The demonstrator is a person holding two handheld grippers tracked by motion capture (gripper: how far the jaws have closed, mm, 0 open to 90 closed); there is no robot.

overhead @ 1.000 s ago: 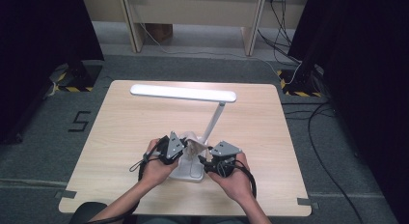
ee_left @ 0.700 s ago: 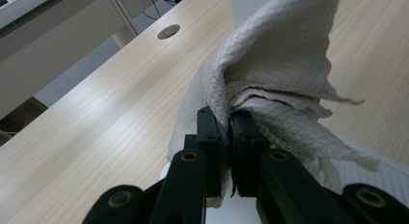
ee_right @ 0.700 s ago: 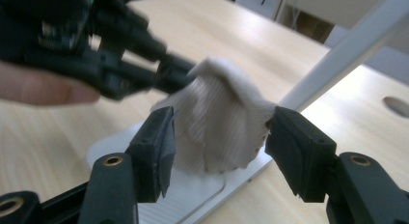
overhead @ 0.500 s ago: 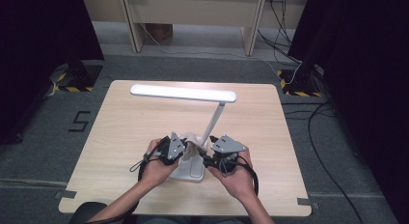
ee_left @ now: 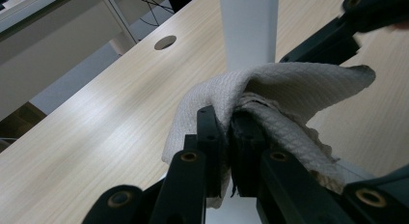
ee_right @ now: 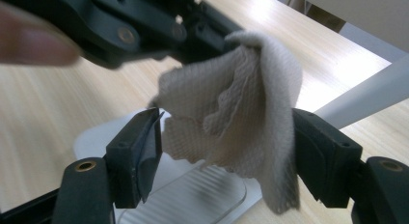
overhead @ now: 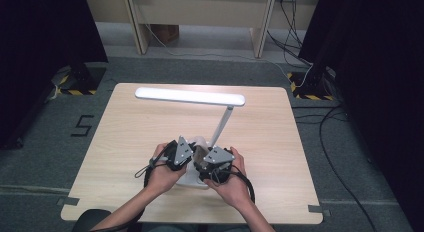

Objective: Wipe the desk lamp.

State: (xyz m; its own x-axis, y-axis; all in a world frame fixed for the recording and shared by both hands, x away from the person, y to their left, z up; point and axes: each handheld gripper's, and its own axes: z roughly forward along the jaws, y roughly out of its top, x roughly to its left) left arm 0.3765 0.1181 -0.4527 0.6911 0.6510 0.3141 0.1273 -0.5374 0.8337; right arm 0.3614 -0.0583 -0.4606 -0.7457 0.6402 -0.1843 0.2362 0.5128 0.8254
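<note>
1. My left gripper [ee_left: 226, 137] is clamped tight on a fold of the beige cloth [ee_left: 270, 93]; in the left gripper view the fabric bulges out of the pinched jaws toward the upper right of the frame.
2. My right gripper [ee_right: 226, 151] has just been opening its jaws; they stand wide, with the cloth [ee_right: 236, 113] hanging between them. Its right-hand fold lies against the right jaw, and the left jaw is just beside its edge (whether that pad touches, I cannot tell).
3. In the right gripper view my left gripper [ee_right: 144, 26] comes in from the upper left of the frame and holds the cloth's top edge.
4. Below the cloth, at the bottom centre of that view, sits the white lamp base [ee_right: 202, 195].
5. In the high view both grippers meet over the lamp base [overhead: 192, 179] in the lower middle of the frame, left gripper [overhead: 181, 154] close beside right gripper [overhead: 215, 162].
6. The lamp's stem [overhead: 222, 124] rises just above them toward its long head [overhead: 190, 96].
7. The table [overhead: 125, 142] has bare wood on both sides of my hands; its near edge lies close below my wrists.
</note>
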